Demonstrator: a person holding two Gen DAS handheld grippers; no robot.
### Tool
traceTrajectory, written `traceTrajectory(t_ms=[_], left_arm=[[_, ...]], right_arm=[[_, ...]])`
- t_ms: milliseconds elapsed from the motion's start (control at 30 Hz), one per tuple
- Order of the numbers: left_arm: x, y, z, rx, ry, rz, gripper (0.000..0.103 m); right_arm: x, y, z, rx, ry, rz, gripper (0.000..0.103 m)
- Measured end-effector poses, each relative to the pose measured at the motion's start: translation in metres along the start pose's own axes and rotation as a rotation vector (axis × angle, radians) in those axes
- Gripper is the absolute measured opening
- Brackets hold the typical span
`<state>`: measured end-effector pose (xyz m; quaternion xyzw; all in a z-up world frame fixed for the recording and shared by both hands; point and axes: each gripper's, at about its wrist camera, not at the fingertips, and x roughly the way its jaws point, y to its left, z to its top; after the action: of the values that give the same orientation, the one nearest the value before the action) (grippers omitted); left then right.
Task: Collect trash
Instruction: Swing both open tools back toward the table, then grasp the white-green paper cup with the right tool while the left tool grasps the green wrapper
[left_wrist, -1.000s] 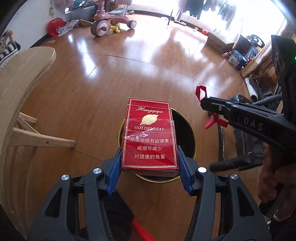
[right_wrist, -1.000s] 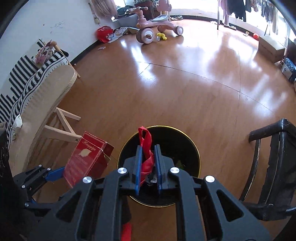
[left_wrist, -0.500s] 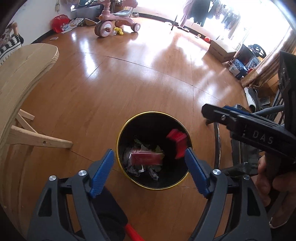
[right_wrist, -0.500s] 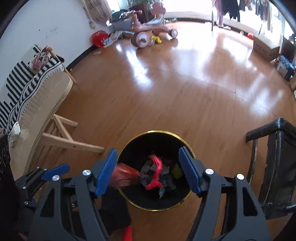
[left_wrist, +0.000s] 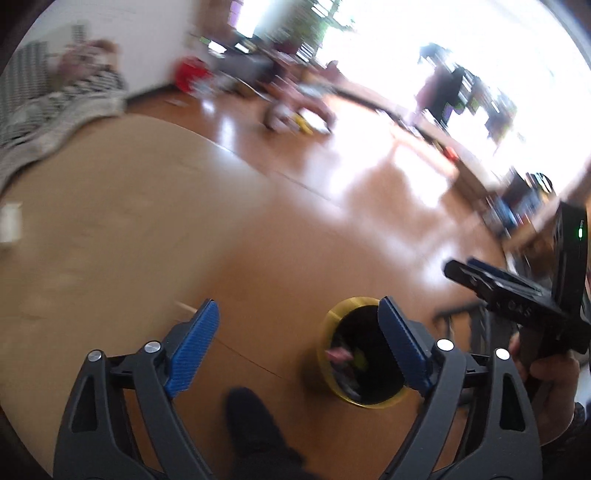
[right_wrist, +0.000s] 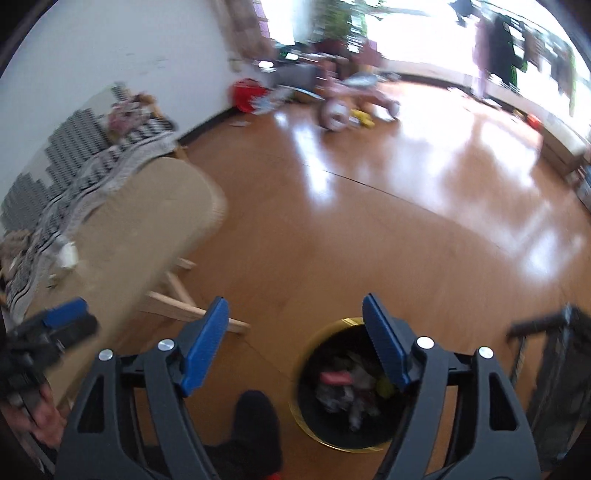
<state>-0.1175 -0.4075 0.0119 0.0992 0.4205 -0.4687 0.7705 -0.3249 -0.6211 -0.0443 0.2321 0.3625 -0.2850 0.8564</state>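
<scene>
Inventory, both wrist views, heavy motion blur throughout.

1. Left gripper (left_wrist: 297, 325): I had its jaws apart and opening further, blue pads (left_wrist: 194, 347) w/ nothing between them but bare floor. Seen also at far left of right-wrist view (right_wrist: 55, 325), hand (right_wrist: 35, 406) beneath it.

2. Right gripper (right_wrist: 293, 330): jaws likewise parted and opening, nothing gripped. In left-wrist view it showed at right edge (left_wrist: 480, 277), held by a hand (left_wrist: 546, 384); small green light on its body.

3. Trash bin (left_wrist: 334, 317): round, black inside, gold rim, standing on the wood floor (right_wrist: 369, 240). In left view it sat near, right of centre, partly behind the right pad. In right view (right_wrist: 332, 328) also near and right of centre, behind that gripper's right pad.

4. Trash (right_wrist: 347, 384): in the bin, a crumpled heap w/ a reddish-pink piece and sth yellow; also visible in left view (left_wrist: 341, 354). Too blurred to name items.

5. Wooden table (right_wrist: 140, 221): pale top, left of bin, light wood legs under it; striped cloth (right_wrist: 85, 184) lying over its far left end. A small white object on top, unidentifiable.

6. Dark shoe (right_wrist: 255, 417): near edge, between the gripper arms.

7. Black chair (right_wrist: 554, 362): right of bin, partial.

8. Pink tricycle (right_wrist: 340, 107): far side of the room, near the bright windows.
</scene>
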Motion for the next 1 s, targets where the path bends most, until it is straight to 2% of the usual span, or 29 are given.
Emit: traceTrajectory(t_ms=[67, 100, 167, 200, 267, 400, 433, 467, 500, 567, 667, 767, 1000], left_arm=[[-0.034, 0.055, 0.002, -0.052, -0.055, 0.077, 0.088], [-0.050, 0.084, 0.000, -0.080, -0.075, 0.120, 0.088], [-0.074, 0.133, -0.007, -0.137, -0.096, 0.202, 0.091], [-0.088, 0.169, -0.015, -0.180, -0.102, 0.260, 0.092], [-0.106, 0.221, -0.029, -0.260, -0.112, 0.320, 0.092], [-0.131, 0.315, -0.071, -0.448, -0.176, 0.383, 0.092], [-0.131, 0.336, -0.080, -0.507, -0.161, 0.423, 0.092], [-0.128, 0.355, -0.085, -0.556, -0.110, 0.449, 0.092], [-0.127, 0.369, -0.086, -0.587, -0.091, 0.447, 0.092], [-0.135, 0.393, -0.088, -0.640, -0.151, 0.474, 0.092], [-0.129, 0.417, -0.082, -0.678, -0.160, 0.411, 0.092], [-0.113, 0.431, -0.071, -0.698, -0.149, 0.421, 0.092], [-0.073, 0.467, -0.036, -0.666, -0.150, 0.460, 0.092]], right_arm=[[0.004, 0.047, 0.013, -0.056, -0.009, 0.053, 0.077], [0.009, 0.084, 0.019, -0.098, -0.013, 0.092, 0.078], [0.020, 0.142, 0.026, -0.151, -0.009, 0.153, 0.084], [0.025, 0.165, 0.027, -0.170, -0.004, 0.176, 0.085], [0.044, 0.234, 0.027, -0.210, 0.031, 0.244, 0.085], [0.079, 0.343, 0.024, -0.228, 0.101, 0.355, 0.086], [0.090, 0.369, 0.023, -0.229, 0.120, 0.376, 0.086], [0.104, 0.398, 0.022, -0.227, 0.141, 0.397, 0.086], [0.112, 0.413, 0.026, -0.224, 0.150, 0.405, 0.086], [0.139, 0.456, 0.029, -0.212, 0.173, 0.432, 0.086], [0.171, 0.495, 0.037, -0.219, 0.191, 0.425, 0.086], [0.203, 0.519, 0.046, -0.200, 0.201, 0.413, 0.086], [0.264, 0.528, 0.058, -0.139, 0.255, 0.446, 0.085]])
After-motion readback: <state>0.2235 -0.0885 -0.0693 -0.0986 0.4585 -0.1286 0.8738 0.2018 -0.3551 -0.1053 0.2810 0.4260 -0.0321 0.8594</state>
